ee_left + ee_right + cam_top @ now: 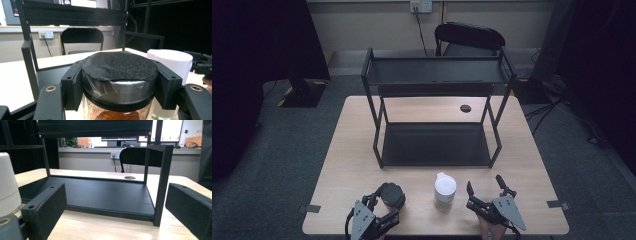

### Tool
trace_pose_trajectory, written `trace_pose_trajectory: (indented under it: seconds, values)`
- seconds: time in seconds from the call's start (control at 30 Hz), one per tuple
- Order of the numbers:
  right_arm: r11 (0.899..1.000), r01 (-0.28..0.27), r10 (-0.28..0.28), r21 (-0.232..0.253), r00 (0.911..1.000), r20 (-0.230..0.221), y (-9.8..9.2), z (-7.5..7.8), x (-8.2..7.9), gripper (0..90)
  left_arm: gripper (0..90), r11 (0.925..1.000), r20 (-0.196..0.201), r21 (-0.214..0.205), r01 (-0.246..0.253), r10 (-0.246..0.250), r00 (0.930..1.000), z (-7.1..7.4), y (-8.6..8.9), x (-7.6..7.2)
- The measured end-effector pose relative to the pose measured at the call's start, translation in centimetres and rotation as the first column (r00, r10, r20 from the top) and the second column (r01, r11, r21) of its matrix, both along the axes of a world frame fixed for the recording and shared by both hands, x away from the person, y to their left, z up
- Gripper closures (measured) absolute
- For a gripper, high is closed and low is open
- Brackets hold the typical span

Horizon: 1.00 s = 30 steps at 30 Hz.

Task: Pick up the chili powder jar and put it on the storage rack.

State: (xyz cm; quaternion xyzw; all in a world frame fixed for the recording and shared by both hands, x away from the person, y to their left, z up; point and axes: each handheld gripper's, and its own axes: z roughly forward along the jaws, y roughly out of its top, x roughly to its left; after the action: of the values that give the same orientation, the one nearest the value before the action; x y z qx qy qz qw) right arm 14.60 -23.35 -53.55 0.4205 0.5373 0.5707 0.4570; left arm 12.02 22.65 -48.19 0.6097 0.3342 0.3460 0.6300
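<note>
Here the left gripper (384, 206) clenches a dark-lidded jar (392, 195) near the front edge of the table (352, 165), at the person's left. In the left gripper view the jar (119, 82) shows close up: its flat round top is covered with a rough, speckled black surface, and beneath that runs a shiny dark metal band with a loose flap of clear film over its front. Below the band the wall is clear glass, and a reddish-brown powder shows through it. The two black jaws press on the lid band from either side, one at each edge of the lid.

Just to the right of the jar stands a white-capped container (445, 189), upright on the table and apart from both grippers. In the left gripper view the white-capped container (172, 62) rises behind the right-hand jaw, its cap plain and cylindrical.

The right gripper (486, 191) rests near the table's front right, jaws spread wide with nothing between them. In the right gripper view those jaws frame the black two-tier shelf rack (100, 192), and the white-capped container (7, 187) stands at the left edge.

The shelf rack (437, 145) stands in the middle of the table, beyond both containers. A black chair (469, 37) stands behind the table's far side.
</note>
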Motion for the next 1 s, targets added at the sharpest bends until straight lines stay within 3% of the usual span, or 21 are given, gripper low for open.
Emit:
trace_pose_trajectory:
  seconds: [0.57,0.87,1.0]
  values:
    - [1.000,0.009,-0.009,0.000,1.0000,0.000,0.2,0.0,0.0,2.8,35.2,0.9998,0.015,-0.017,-0.007,0.008,0.9999,2.6,-0.2,0.8]
    - [1.000,0.008,-0.008,0.000,1.0000,-0.001,0.1,0.0,0.0,2.8,35.2,0.9999,0.070,-0.010,-0.012,0.013,0.9975,5.3,0.0,1.8]
    - [1.000,0.008,-0.008,0.000,1.0000,-0.001,0.1,0.0,0.0,2.7,35.2,0.9995,0.094,-0.029,-0.011,0.013,0.9955,6.6,0.3,2.3]
